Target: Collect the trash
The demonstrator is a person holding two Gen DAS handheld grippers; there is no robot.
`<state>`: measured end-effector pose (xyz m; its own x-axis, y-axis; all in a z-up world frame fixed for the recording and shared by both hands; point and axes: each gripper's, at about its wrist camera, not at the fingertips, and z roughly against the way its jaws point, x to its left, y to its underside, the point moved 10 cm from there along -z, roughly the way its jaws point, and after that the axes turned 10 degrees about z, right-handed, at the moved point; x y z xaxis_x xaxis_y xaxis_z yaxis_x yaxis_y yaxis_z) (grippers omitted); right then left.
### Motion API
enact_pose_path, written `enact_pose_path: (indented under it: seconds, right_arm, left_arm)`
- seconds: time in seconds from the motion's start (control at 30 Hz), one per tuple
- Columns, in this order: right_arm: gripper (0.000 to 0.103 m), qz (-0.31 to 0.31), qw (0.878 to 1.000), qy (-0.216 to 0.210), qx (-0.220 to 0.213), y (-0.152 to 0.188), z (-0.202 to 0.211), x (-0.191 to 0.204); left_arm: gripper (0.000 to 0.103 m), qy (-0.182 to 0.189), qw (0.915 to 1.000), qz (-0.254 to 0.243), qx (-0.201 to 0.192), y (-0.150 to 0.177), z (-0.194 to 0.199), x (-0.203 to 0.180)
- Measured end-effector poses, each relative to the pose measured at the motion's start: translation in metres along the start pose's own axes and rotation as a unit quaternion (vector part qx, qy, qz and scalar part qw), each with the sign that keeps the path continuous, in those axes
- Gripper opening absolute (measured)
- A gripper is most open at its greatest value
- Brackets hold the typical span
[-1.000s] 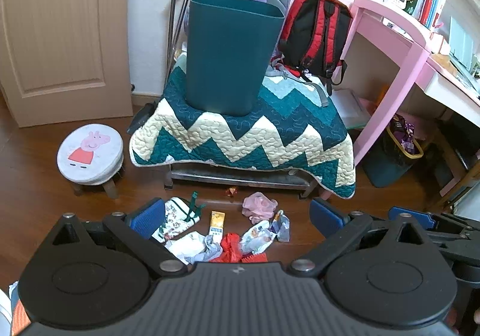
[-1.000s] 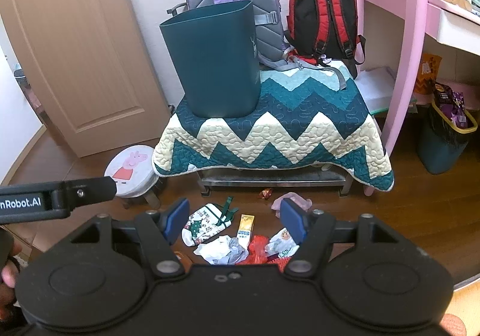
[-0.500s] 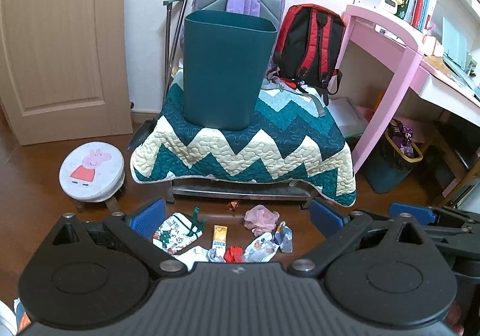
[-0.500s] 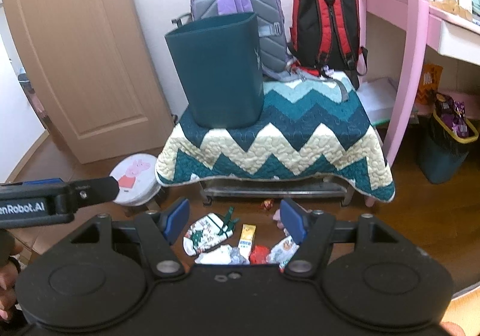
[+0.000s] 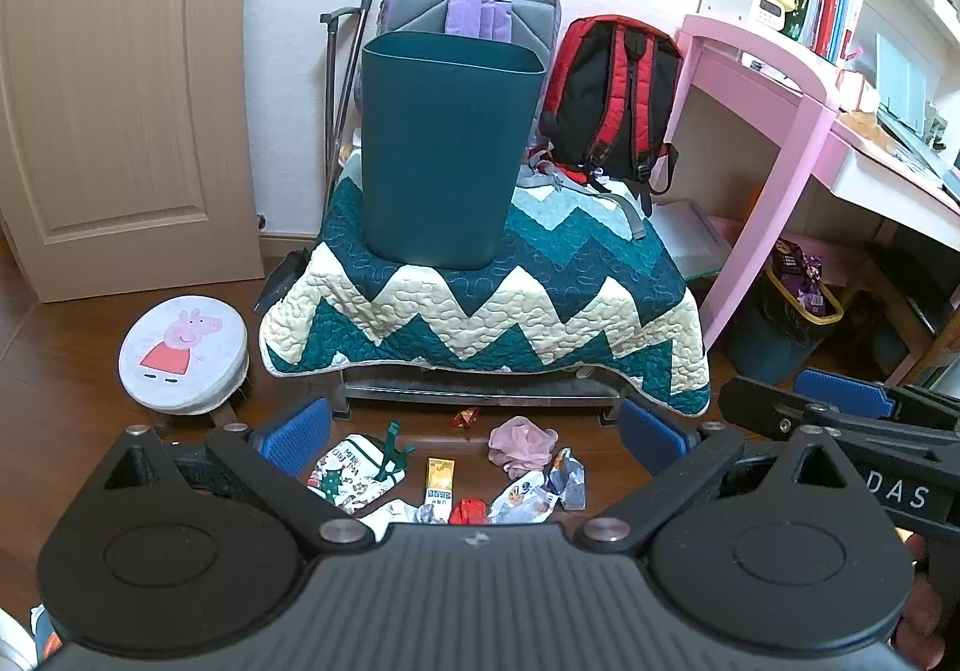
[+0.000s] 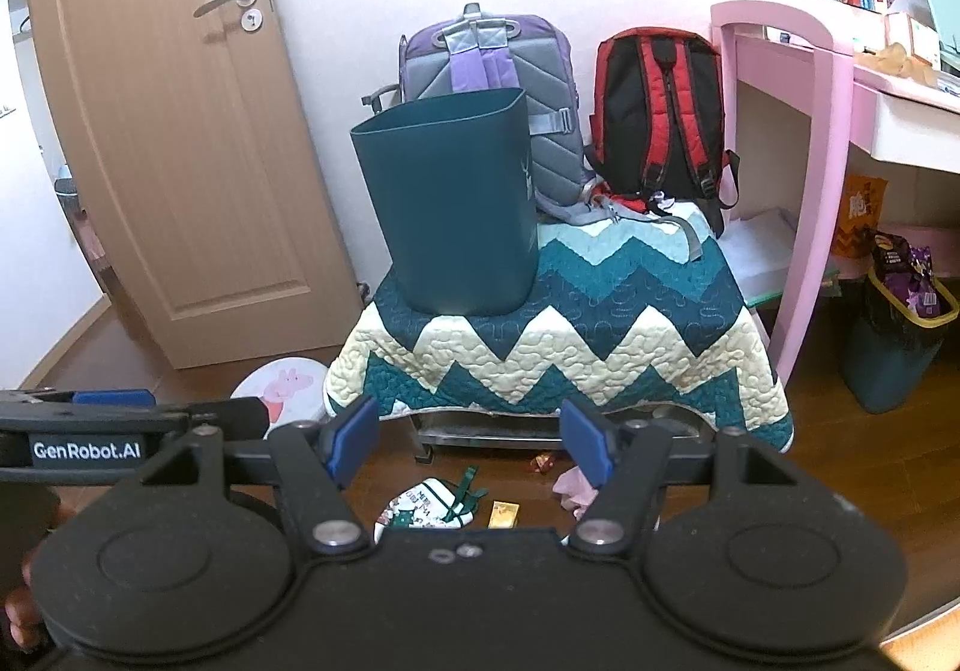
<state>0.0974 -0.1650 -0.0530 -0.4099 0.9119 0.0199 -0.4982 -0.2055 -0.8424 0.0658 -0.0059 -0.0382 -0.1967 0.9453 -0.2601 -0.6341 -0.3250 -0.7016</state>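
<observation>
Item: trash [image 5: 480, 482], lying scattered on the wood floor [image 5: 72, 407] just in front of the quilt-draped counter [image 5: 480, 305]: printed wrapper, yellow packet, pink wad, red scrap, foil pieces.

Left gripper [image 5: 474, 431] and right gripper [image 6: 468, 440]: fingers spreading wide on both, gripping nothing.

Risks: light wrappers likely sliding or slipping out when pinched; the teal bin [image 5: 444, 149] is standing near the counter's front edge, so a nudge may be tipping it. Its contents cannot be seen.

Room: door [image 6: 150, 131], two backpacks, pink desk [image 5: 774, 89], cartoon stool [image 5: 183, 350].
</observation>
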Motion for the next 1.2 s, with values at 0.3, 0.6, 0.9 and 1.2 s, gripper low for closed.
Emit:
enact_pose_path:
  seconds: [0.3, 0.6, 0.9, 1.2]
  right_arm:
    - [0.067, -0.009, 1.000, 0.000, -0.010, 0.000, 0.004, -0.001]
    - [0.067, -0.002, 1.000, -0.001, -0.015, -0.001, 0.006, 0.005]
    - [0.067, -0.001, 1.000, -0.002, -0.014, -0.003, 0.004, 0.006]
    - [0.067, 0.001, 1.000, 0.000, -0.004, 0.000, -0.004, 0.004]
  left_arm:
    - [0.103, 0.002, 1.0000, -0.003, 0.000, 0.004, 0.001, -0.002]
    - [0.103, 0.002, 1.0000, -0.004, -0.001, 0.005, 0.003, -0.004]
    - [0.103, -0.004, 1.0000, -0.008, -0.003, 0.001, 0.003, -0.002]
    - [0.103, -0.010, 0.9999, -0.011, 0.006, -0.001, -0.009, 0.003]
